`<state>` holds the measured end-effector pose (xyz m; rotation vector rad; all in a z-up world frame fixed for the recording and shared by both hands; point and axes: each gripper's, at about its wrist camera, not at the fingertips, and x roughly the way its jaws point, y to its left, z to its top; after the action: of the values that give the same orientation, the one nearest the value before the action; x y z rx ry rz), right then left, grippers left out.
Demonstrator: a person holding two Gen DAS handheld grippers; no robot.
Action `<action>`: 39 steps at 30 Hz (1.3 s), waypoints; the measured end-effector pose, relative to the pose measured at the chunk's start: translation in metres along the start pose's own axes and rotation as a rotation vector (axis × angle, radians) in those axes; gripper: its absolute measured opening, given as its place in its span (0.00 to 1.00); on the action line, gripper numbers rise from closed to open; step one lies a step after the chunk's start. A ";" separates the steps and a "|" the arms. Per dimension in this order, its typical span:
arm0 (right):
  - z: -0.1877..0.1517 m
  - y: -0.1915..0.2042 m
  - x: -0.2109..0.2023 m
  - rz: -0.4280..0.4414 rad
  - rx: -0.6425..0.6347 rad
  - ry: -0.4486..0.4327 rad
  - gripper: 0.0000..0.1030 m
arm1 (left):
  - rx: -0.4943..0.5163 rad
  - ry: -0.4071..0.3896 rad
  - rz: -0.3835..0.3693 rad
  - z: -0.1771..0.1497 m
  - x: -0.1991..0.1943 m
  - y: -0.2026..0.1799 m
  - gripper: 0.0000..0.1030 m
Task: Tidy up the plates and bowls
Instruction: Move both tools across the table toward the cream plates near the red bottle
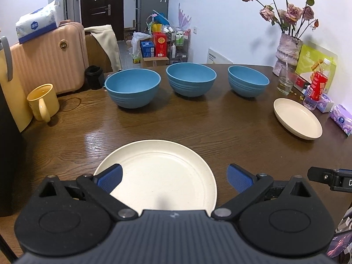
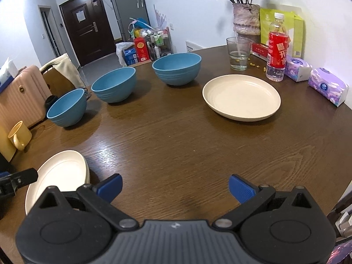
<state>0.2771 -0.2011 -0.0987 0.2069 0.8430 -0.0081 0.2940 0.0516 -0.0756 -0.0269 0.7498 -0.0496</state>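
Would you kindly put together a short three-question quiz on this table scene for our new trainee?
1. How many blue bowls stand on the table?
2. True or false: the left gripper is shut on the near plate.
3. Which thing stands closest to the far plate? A) yellow mug B) red-labelled bottle C) pink suitcase

Key:
1. Three: left bowl, middle bowl, right bowl, in a row, none stacked.
2. False; its jaws are open above the plate.
3. B.
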 end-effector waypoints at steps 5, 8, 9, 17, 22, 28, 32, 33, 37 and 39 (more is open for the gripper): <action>0.001 -0.007 0.002 -0.001 0.011 0.004 1.00 | 0.008 0.010 0.000 0.000 0.003 -0.008 1.00; 0.002 -0.011 0.004 0.001 0.014 0.007 1.00 | 0.008 0.011 0.004 0.001 0.004 -0.012 1.00; 0.003 -0.012 0.004 0.002 0.015 0.007 1.00 | 0.006 0.011 0.004 0.001 0.004 -0.013 1.00; 0.015 -0.026 0.008 0.003 0.000 0.003 1.00 | -0.019 0.001 0.012 0.009 0.007 -0.027 1.00; 0.026 -0.037 0.011 -0.003 -0.011 0.002 1.00 | -0.037 -0.009 0.014 0.017 0.010 -0.038 1.00; 0.040 -0.055 0.016 -0.021 -0.010 0.003 1.00 | -0.057 -0.017 0.016 0.024 0.015 -0.054 1.00; 0.049 -0.069 0.019 -0.027 -0.014 0.004 1.00 | -0.065 -0.030 0.006 0.031 0.019 -0.068 1.00; 0.052 -0.073 0.019 -0.027 -0.017 0.002 1.00 | -0.068 -0.031 0.002 0.033 0.021 -0.072 1.00; 0.063 -0.084 0.021 -0.038 -0.035 -0.005 1.00 | -0.073 -0.040 -0.015 0.043 0.026 -0.088 1.00; 0.069 -0.091 0.023 -0.047 -0.041 -0.005 1.00 | -0.073 -0.046 -0.022 0.048 0.029 -0.097 1.00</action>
<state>0.3354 -0.3017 -0.0874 0.1480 0.8425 -0.0353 0.3449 -0.0470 -0.0560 -0.1053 0.7050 -0.0430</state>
